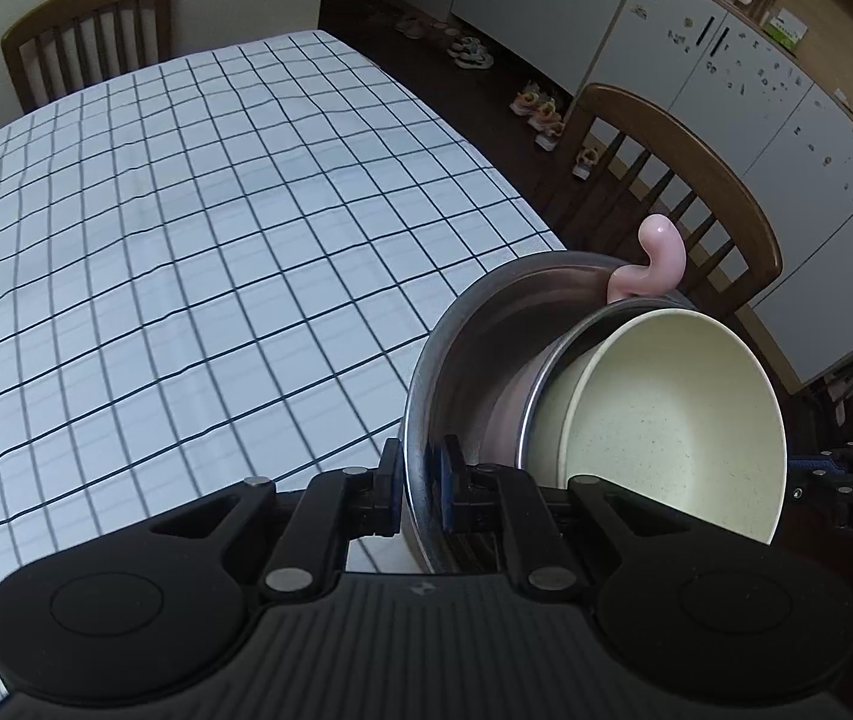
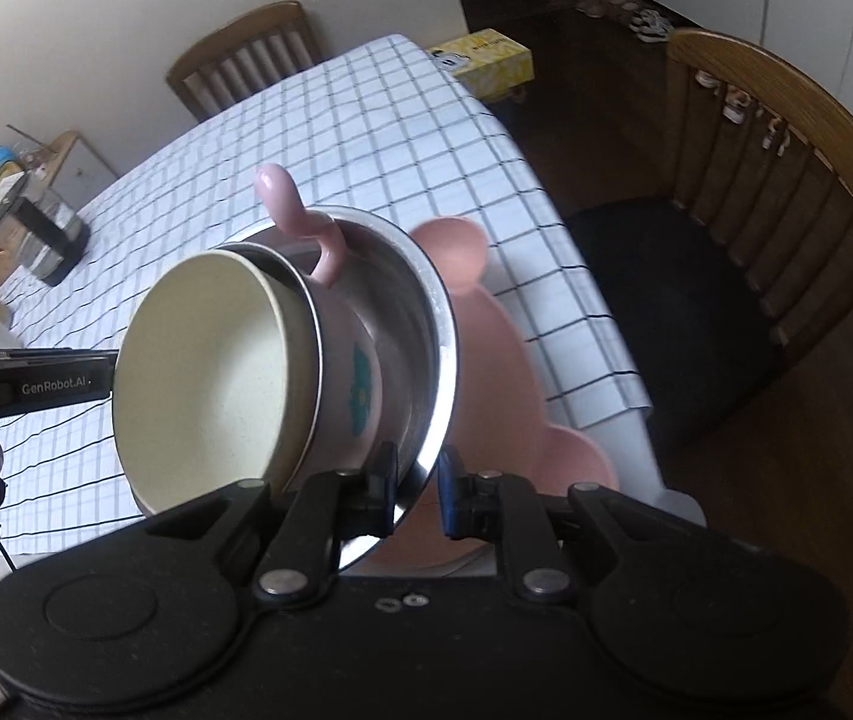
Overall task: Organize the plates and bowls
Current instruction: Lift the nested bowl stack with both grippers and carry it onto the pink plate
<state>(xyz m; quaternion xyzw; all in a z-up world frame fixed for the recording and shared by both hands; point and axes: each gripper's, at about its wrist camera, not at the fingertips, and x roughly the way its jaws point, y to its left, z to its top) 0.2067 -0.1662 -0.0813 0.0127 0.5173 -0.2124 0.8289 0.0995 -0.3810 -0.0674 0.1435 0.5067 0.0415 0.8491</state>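
stack nested: cream bowl [image 2: 204, 360] in pink cup [image 2: 348, 372] in steel bowl [image 1: 462, 348] | left tool [image 1: 420, 480], right tool [image 2: 417, 480] clenched on steel rim | carried over desk [image 1: 186, 210] | placement pending

Checked tablecloth [image 1: 186, 210] - chairs [image 1: 696, 180] - tissue box [image 2: 489, 60]

A home dining room: a bench [image 1: 186, 228] under a checked cloth, wooden dining chairs [image 1: 90, 30] beside it, shoes [image 1: 474, 51] on the dark floor beyond it, white cupboards [image 1: 726, 78] behind those.

Checked tablecloth [image 1: 186, 240] lies open; wooden chair [image 1: 696, 192] crowds its right edge.
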